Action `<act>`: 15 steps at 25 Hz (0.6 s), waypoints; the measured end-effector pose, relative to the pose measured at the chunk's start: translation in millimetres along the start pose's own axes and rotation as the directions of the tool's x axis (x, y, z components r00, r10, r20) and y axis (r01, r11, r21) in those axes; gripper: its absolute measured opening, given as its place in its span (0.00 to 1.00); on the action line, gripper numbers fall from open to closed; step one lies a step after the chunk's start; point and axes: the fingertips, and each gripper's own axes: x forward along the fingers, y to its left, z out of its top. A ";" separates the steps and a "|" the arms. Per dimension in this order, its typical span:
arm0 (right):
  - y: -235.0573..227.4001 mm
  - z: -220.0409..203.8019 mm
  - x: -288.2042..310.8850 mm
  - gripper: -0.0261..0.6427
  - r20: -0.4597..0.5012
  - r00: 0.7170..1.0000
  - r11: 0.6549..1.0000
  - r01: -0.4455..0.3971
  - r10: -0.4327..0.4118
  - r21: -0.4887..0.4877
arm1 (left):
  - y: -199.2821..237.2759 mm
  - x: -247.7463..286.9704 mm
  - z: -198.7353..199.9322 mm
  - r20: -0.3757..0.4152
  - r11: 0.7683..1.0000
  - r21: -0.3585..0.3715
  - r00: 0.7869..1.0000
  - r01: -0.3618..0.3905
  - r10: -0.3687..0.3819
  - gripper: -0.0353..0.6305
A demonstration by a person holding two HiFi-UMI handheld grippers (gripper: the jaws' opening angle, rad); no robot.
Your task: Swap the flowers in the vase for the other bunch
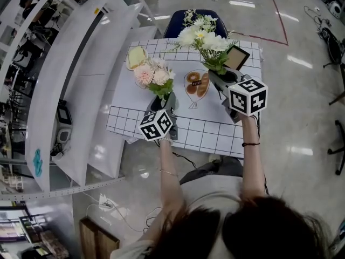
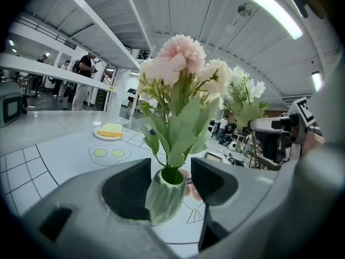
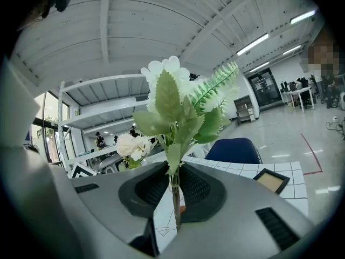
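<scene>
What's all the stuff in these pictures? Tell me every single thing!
vase: one, pale green, on the mat, near left
pink flowers: one bunch, pink and cream, in the vase
white flowers: one bunch, white with green leaves, held up at the right
plate: one, white, holding something yellow, mat's far left
picture frame: one, dark, mat's far right
mat: one, white with black grid, on the table
chair: one, blue, beyond the table
shelves: white, left of the table
left gripper: grey, open around the vase
right gripper: grey, shut on the white flowers' stem
</scene>
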 end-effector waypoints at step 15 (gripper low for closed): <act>-10.7 -2.8 1.3 0.12 -0.002 1.000 1.000 0.005 -0.005 0.015 | 1.5 7.7 4.2 0.007 1.000 0.024 1.000 0.003 -0.003 0.38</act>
